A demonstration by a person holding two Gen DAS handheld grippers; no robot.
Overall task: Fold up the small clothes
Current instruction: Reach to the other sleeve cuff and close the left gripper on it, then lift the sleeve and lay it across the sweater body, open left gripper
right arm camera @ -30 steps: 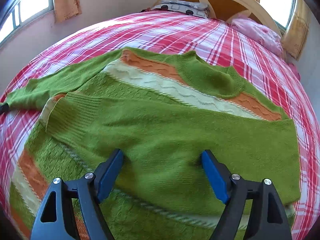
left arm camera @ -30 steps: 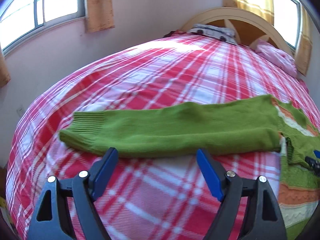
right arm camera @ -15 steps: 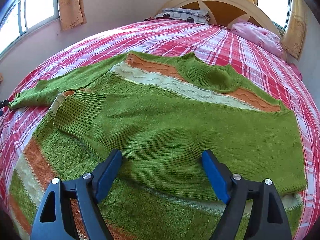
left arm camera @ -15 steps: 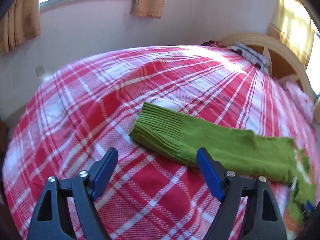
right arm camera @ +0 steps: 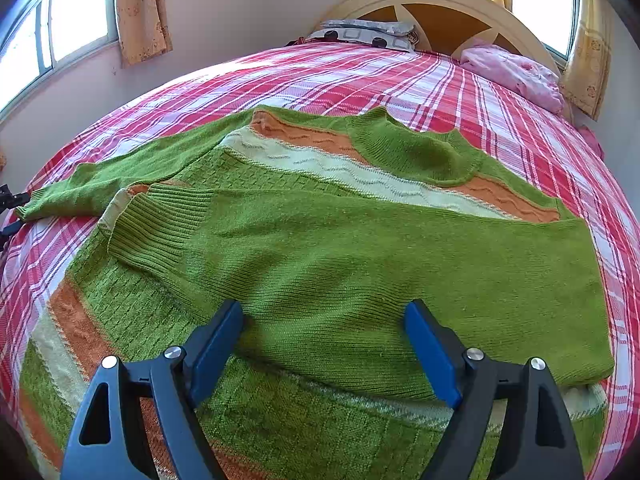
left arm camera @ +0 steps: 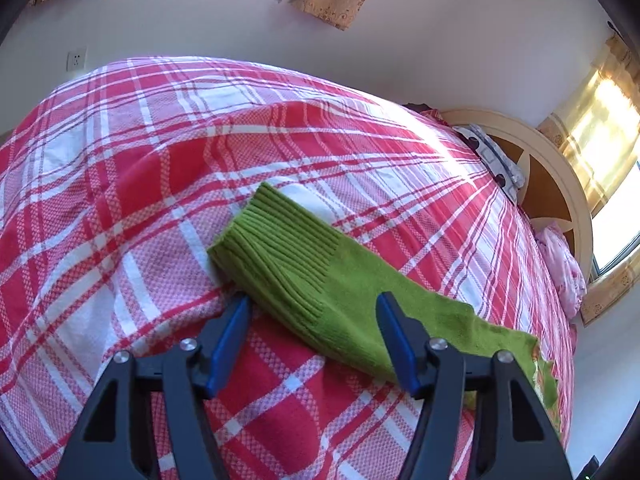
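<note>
So the green sweater (right arm camera: 320, 248) is lying flat on the red checked bed (right arm camera: 460, 80), with one sleeve (right arm camera: 360, 272) already folded across its front. The other sleeve (left arm camera: 320, 276) is lying stretched out (not folded yet). The left gripper (left arm camera: 312, 320) is hovering wide open over its cuff, holding nothing. The right gripper (right arm camera: 324, 332) is gaping open too, empty. No writing is showing anywhere.

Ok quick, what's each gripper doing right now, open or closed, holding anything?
Left gripper: open, holding nothing, fingers either side of the sleeve cuff.
Right gripper: open, holding nothing, over the folded sleeve of the sweater.
</note>
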